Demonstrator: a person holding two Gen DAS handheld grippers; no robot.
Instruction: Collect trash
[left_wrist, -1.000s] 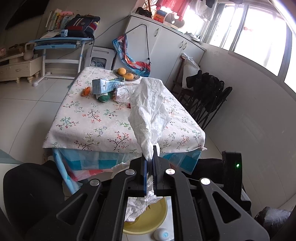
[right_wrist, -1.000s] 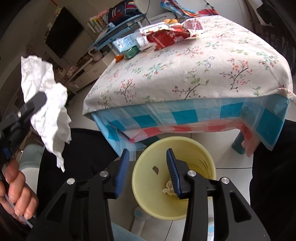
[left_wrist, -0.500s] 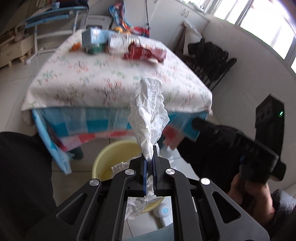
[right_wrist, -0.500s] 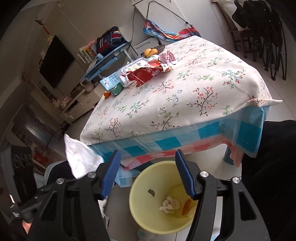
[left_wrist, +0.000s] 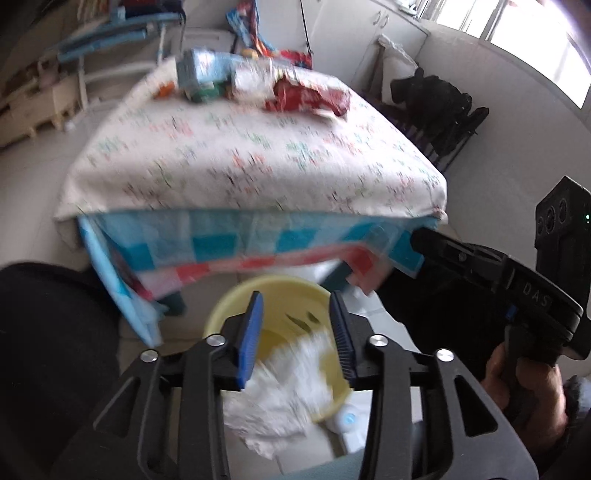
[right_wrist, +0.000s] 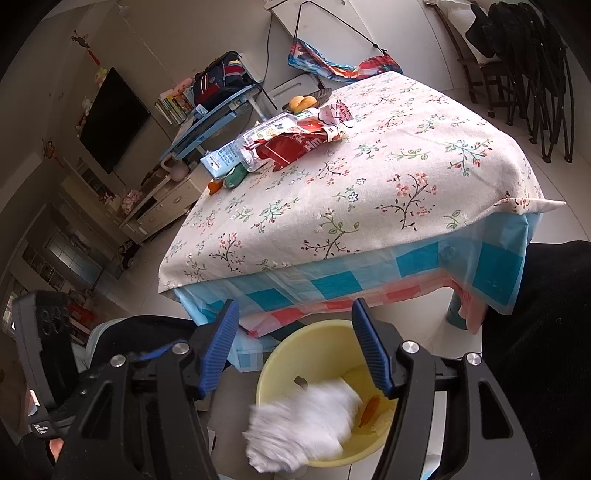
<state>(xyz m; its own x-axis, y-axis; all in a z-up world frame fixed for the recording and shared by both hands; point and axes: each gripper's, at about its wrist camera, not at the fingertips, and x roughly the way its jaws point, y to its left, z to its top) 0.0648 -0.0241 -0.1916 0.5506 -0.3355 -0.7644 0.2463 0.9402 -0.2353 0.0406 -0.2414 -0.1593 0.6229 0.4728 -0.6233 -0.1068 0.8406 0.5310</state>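
The left gripper (left_wrist: 295, 338) is opening and drops the white tissue (left_wrist: 288, 380) over the yellow bin (left_wrist: 221, 314); the right gripper (right_wrist: 295, 347) is opening, empty; wrappers (right_wrist: 295, 144) remain on the table (right_wrist: 369, 206)

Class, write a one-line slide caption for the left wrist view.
Left claw opening above the yellow bin, white tissue dropping blurred beneath it, floral-clothed table beyond.

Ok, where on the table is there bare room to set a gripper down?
The near half of the floral tablecloth, from the front edge up to the red wrapper, is bare. The far-left end is crowded: wrapper, blue carton, fruit bowl.
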